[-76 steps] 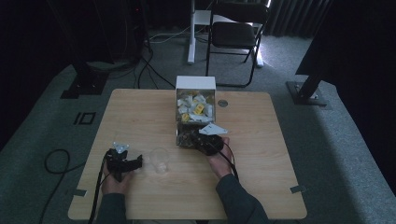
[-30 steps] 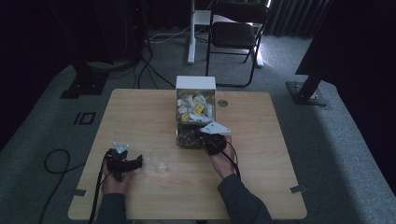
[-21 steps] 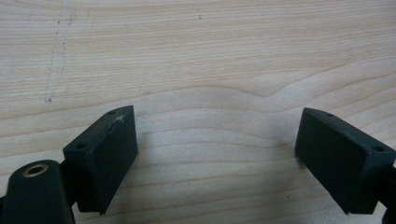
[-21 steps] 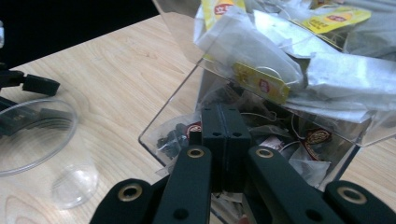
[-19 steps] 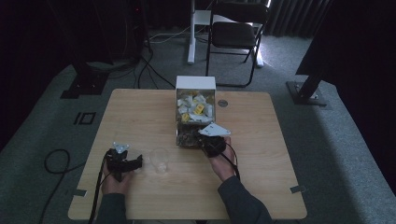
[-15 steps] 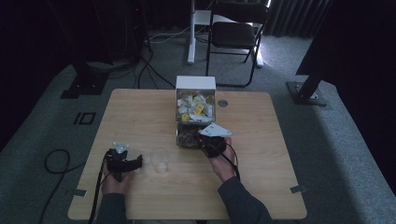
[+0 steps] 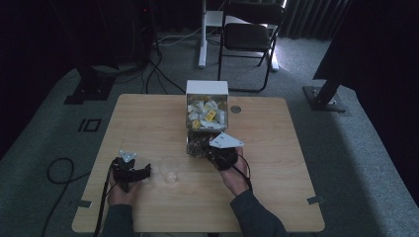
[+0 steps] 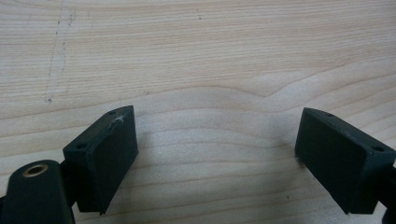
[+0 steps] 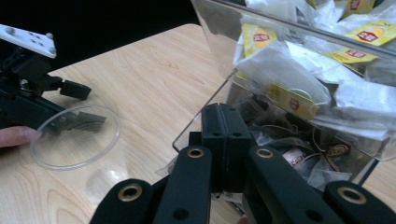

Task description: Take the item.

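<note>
Left gripper (image 8: 217, 154) jaws wide over pale grainy wooden table (image 8: 196, 56), right gripper (image 9: 225, 135) jaws pressed together at clear plastic teabag box (image 9: 299, 70), see-through round cup (image 9: 74, 136) nearby.

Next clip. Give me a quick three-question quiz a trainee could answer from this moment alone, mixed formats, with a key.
1. True or false: the left gripper has its jaws spread wide over bare table.
2. Multiple choice: where is the right gripper pointed? A) at the folding chair, B) at the open front of the clear tea bag box, C) at the floor.
3. Fill in: the clear plastic cup stands between the left gripper and the ____ gripper.

Key: 1 true. 2 B. 3 right.
</note>
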{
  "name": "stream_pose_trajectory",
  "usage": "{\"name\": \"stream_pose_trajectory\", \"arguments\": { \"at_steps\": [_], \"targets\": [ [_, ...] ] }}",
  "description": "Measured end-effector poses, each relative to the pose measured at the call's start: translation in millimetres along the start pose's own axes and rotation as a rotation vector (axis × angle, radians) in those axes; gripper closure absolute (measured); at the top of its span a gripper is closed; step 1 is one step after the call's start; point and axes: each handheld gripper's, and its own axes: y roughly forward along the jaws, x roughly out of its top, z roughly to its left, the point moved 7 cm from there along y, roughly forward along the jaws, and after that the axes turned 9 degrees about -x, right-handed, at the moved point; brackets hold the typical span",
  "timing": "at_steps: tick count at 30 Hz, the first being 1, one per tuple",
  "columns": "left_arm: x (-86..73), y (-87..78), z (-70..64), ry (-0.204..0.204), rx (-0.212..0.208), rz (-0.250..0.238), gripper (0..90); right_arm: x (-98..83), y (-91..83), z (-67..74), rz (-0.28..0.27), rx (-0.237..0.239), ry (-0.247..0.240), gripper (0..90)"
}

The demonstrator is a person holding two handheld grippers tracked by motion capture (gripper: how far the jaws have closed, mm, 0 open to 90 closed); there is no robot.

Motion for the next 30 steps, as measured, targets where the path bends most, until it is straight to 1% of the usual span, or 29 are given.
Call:
{"name": "stream_pose_trajectory", "arguments": {
  "at_steps": [3, 5, 8, 23, 30],
  "targets": [
    [0.0, 0.0, 0.0, 0.000, 0.000, 0.000, 13.5, 1.4, -1.8, 2.9, -0.006, 0.009, -0.006, 90.0],
    [0.0, 0.0, 0.0, 0.000, 0.000, 0.000, 13.5, 2.2, -3.0, 4.5, -0.011, 0.021, -0.001, 90.0],
    [0.0, 0.1, 0.0, 0.000, 0.001, -0.001, 13.5, 3.2, -4.6, 6.6, -0.014, 0.027, -0.001, 90.0],
    [0.0, 0.1, 0.0, 0.000, 0.001, -0.001, 13.5, 15.4, -13.0, 22.9, -0.049, 0.059, -0.039, 90.0],
    [0.1, 0.2, 0.0, -0.001, 0.001, -0.002, 13.5, 19.3, -13.1, 30.1, -0.056, 0.074, -0.051, 90.0]
  ]
}}
